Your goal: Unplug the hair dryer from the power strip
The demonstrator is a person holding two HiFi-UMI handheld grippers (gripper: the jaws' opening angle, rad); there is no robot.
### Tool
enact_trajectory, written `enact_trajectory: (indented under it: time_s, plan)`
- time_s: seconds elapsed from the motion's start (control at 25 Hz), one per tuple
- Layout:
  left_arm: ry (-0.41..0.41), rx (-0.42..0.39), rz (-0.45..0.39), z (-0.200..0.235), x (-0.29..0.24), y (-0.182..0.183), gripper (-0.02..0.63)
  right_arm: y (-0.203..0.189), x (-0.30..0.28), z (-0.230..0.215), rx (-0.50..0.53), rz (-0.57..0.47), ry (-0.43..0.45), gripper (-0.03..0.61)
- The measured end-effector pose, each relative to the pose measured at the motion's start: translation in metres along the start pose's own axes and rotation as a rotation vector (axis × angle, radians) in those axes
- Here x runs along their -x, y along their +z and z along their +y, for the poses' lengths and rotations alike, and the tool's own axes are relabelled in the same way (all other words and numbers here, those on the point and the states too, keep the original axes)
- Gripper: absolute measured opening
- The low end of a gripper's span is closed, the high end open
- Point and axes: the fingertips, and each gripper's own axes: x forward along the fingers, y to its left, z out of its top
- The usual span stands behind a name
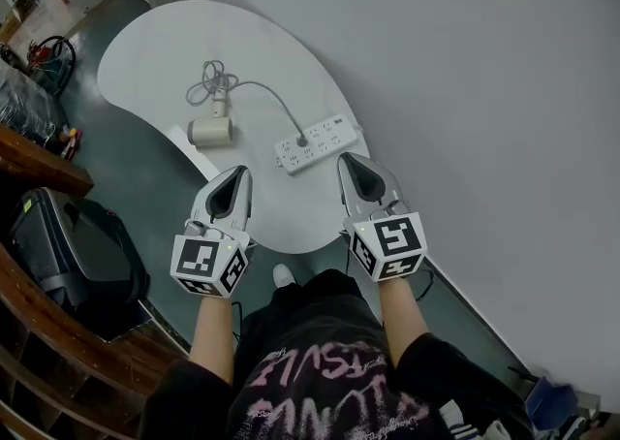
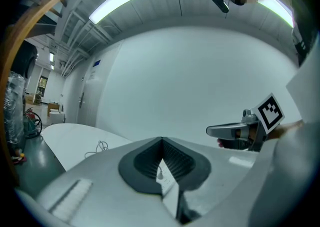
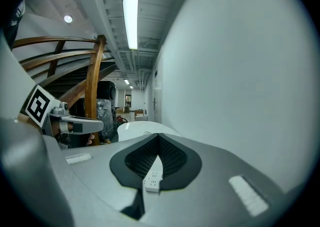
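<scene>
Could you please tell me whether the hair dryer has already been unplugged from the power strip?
No, in the head view the plug sits in the power strip, its cord running to the hair dryer.

Left gripper [image 1: 235, 182] and right gripper [image 1: 354, 169]: pale grey tapered shells; dark ribbed pads [image 2: 145, 163] inside; each carries a white cube [image 1: 208, 265] with black square markers; black top [image 1: 310, 375] with pink lettering, sleeves probably short; white shoe [image 1: 283, 276].
</scene>
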Motion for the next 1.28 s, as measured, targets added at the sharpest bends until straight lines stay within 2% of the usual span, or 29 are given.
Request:
enact_trajectory:
  time_s: [0.4,0.92,1.28]
  plan:
    - [-0.032,-0.015,0.006,-0.002,-0.02,0.003,0.002,-0.002,-0.011,-0.008,-0.008,0.001,0.0,0.014]
    - [-0.008,-0.059,-0.003,-0.016,-0.052,0.019,0.002,0.013,-0.021,-0.041,-0.023,-0.034,0.045,0.014]
    - [-0.016,-0.064,0.014,-0.033,-0.077,0.015,0.002,0.003,-0.022,-0.061,-0.039,-0.016,0.063,0.014]
